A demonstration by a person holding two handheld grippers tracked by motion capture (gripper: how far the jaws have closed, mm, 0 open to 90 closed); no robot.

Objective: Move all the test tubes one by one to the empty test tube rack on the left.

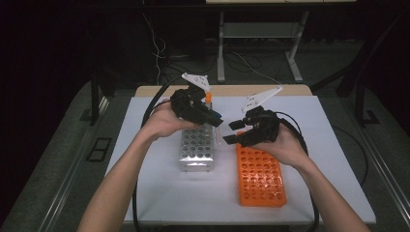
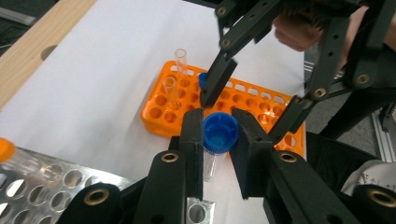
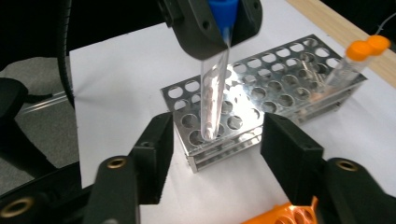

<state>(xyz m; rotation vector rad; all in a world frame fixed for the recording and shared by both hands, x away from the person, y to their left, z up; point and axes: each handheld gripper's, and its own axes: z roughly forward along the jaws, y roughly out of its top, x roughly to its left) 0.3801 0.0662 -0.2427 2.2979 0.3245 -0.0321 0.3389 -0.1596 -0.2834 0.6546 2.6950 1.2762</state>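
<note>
The blue-capped tube (image 2: pixel 215 140) is held in the air just past the near end of the metal rack (image 1: pixel 197 145), with the jaws of the left gripper (image 2: pixel 217 149) clamped on it just under the cap. From the right gripper view the tube hangs tilted, its tapered tip close above the rack's nearest row of holes.

It looks like a clear, thin-walled plastic tube, and I judge it light and stiff, with a smooth wall that could slide or swing in a loose hold. Its ribbed cap is the widest and roughest part. The best place to take it is where it is held now, right below the cap, so that the cap's lower edge stops it from slipping down. A hard squeeze lower on the bare wall might crack it or tip it out of line. I cannot tell whether it holds any liquid.

The right gripper (image 1: pixel 234 132) is just beside the tube, on the side away from the metal rack. Its jaws are apart with nothing between them.

Two orange-capped tubes (image 3: pixel 359 60) stand at the rack's far end. An orange rack (image 1: pixel 260 175) lies beside the metal rack on the white worktop (image 1: pixel 159 193), with two clear uncapped tubes (image 2: pixel 175 77) standing in it.

No brand, label or writing can be read on anything here.
</note>
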